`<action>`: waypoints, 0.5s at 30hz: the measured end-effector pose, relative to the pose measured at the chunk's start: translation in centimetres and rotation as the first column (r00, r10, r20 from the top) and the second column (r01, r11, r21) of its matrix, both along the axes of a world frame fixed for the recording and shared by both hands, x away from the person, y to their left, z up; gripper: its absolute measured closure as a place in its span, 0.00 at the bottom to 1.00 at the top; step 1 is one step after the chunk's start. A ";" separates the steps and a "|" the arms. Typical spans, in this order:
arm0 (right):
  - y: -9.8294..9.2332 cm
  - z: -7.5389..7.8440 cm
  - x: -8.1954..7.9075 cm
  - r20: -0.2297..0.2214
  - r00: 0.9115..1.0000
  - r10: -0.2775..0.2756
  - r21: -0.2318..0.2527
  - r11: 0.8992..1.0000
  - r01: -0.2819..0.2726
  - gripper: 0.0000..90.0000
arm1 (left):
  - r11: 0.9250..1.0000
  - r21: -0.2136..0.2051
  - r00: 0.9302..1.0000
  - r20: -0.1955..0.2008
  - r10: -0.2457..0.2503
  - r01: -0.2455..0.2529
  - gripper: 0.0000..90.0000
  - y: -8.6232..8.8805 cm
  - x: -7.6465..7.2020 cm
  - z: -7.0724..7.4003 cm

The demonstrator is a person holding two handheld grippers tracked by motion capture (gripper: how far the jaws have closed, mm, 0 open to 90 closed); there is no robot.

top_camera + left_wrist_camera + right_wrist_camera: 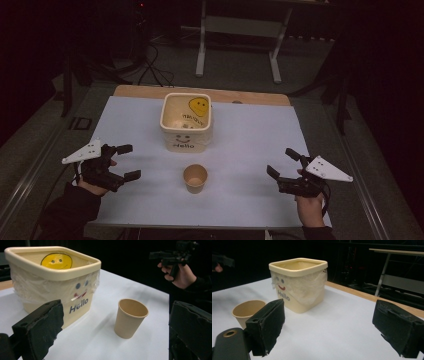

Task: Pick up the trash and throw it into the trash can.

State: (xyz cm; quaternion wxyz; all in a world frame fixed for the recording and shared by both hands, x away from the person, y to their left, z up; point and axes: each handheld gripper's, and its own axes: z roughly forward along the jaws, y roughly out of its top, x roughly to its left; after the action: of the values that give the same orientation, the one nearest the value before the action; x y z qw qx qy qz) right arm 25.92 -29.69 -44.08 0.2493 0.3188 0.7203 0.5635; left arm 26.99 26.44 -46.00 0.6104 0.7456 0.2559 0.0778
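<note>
Dim room, dark floor all around, and a pale table point(250, 145) lit in the middle of it. Left gripper point(127, 162) sits low at the table's left edge, jaws spread wide apart with nothing between them, pointing in toward the centre. Over on the other side, the right gripper point(283, 163) mirrors it near the right edge, jaws also gaping and holding nothing. Between the two, well apart from each, stands a tan paper cup point(195, 178), upright, mouth up, looking empty in the left gripper view. Just beyond the cup, farther from the person, is a cream square tub point(186, 121) with a plastic liner, "Hello" printed on its front and a yellow smiley sticker on its inner wall. Cup and tub stand near each other but don't touch.
</note>
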 end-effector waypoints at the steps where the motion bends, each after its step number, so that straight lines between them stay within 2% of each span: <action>1: 0.1 0.0 0.0 -0.001 1.000 -0.001 -0.002 1.000 0.001 0.12 | 1.000 0.008 1.000 -0.003 -0.016 0.016 0.00 -0.1 0.1 0.3; 5: 0.1 0.1 -0.1 0.004 1.000 0.003 -0.006 1.000 -0.003 0.12 | 0.997 0.064 0.999 -0.006 -0.045 0.046 0.00 -0.5 0.4 1.3; 9: 0.1 0.1 0.0 -0.002 1.000 0.006 -0.008 1.000 -0.006 0.12 | 0.989 0.123 0.997 -0.022 -0.076 0.079 0.00 -1.1 0.7 2.1; 12: 0.2 0.1 0.0 -0.002 1.000 0.011 -0.009 1.000 -0.011 0.12 | 0.980 0.173 0.995 -0.029 -0.094 0.098 0.00 -1.7 1.0 2.8; 14: 0.2 0.1 0.0 -0.004 1.000 0.017 -0.008 1.000 -0.017 0.12 | 0.970 0.211 0.993 -0.035 -0.112 0.117 0.00 -2.1 1.2 3.2; 15: 0.2 0.1 0.0 -0.002 1.000 0.020 -0.004 1.000 -0.020 0.12 | 0.963 0.239 0.992 -0.034 -0.119 0.123 0.00 -2.3 1.3 3.4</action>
State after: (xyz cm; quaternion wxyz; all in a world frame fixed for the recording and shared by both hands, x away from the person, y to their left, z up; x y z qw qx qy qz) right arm 25.90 -29.49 -43.96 0.2435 0.3115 0.7249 0.5640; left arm 28.26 24.10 -42.62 0.5165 0.8291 0.2044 0.0637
